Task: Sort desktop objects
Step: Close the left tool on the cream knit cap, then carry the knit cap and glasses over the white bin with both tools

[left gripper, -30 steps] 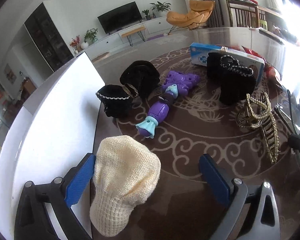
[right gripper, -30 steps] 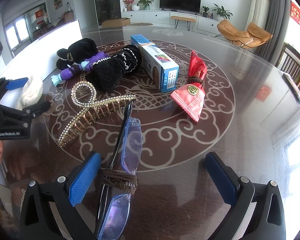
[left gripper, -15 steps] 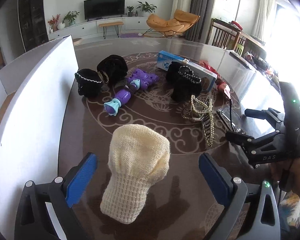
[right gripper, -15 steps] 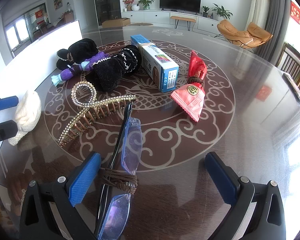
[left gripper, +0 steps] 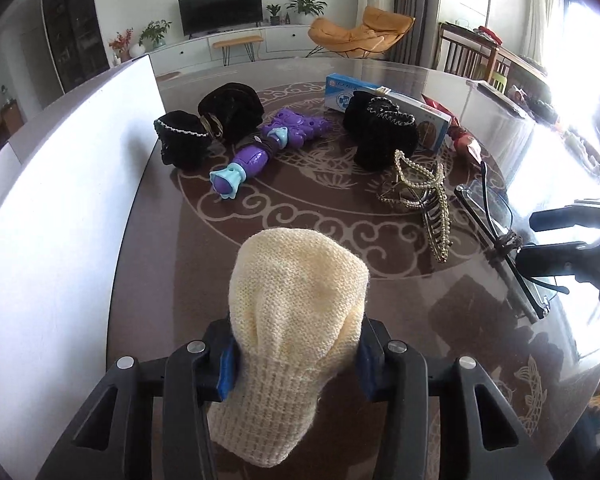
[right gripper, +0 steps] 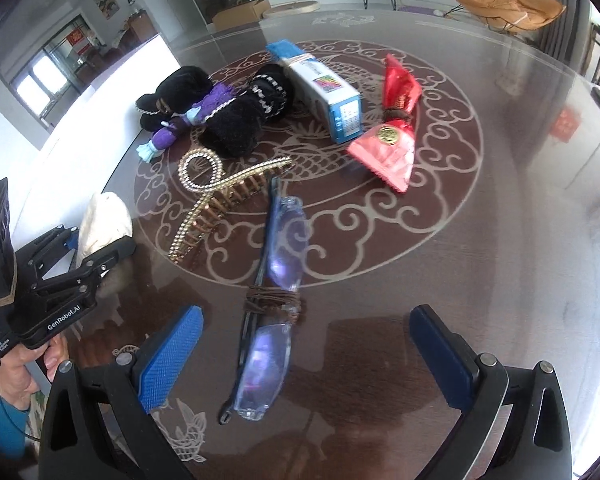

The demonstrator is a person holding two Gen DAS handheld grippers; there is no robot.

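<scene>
Daylight strong; window (left gripper: 580,52) at right overexposed. Glare and reflections on glossy table (right gripper: 520,200). Fisheye bending and dark vignette at edges. Right wrist view slightly motion-blurred

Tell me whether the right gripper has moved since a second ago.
Yes. The right gripper rose and tipped: against the glasses, its pads now straddle the lower lens instead of sitting below the cord wrap.

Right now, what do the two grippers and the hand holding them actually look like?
Both are black plastic frames with silver bolts and blue textured pads on the jaws. The left gripper carries white "GenRobot.AI" lettering on its body, and a thin black cable runs down below it. A bare hand holds its handle, with a blue sleeve below. The right gripper shows no lettering in its own view.
</scene>
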